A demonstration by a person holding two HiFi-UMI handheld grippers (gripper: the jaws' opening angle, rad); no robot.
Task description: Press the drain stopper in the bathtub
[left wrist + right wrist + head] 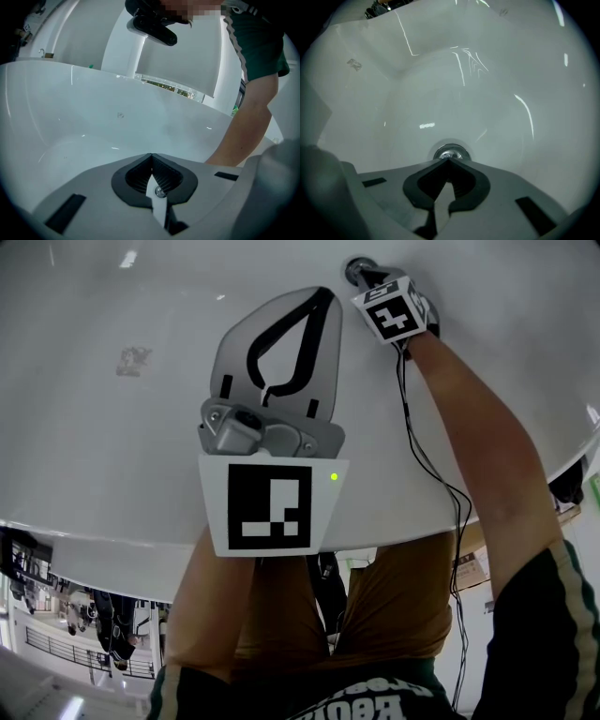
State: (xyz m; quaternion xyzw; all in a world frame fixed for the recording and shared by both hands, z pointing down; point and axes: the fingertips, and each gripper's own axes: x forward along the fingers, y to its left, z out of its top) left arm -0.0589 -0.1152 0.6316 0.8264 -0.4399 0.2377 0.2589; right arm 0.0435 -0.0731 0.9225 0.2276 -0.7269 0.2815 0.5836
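Observation:
The chrome drain stopper (450,153) sits in the floor of the white bathtub (440,93). In the head view the drain stopper (353,266) shows as a dark round spot at the top. My right gripper (448,160) is shut, with its closed tips right at the stopper's near edge; whether they touch it is hidden. In the head view the right gripper (363,276) reaches down on an outstretched arm. My left gripper (324,292) hangs higher over the tub's inside, shut with nothing in it. In its own view the left gripper (151,155) faces the bare tub wall.
The tub's rounded rim (94,538) runs across below the grippers. A black cable (433,470) hangs along the right forearm (243,136). A faint grey mark (134,359) is on the tub wall at the left. A chrome fitting (377,7) shows at the tub's far edge.

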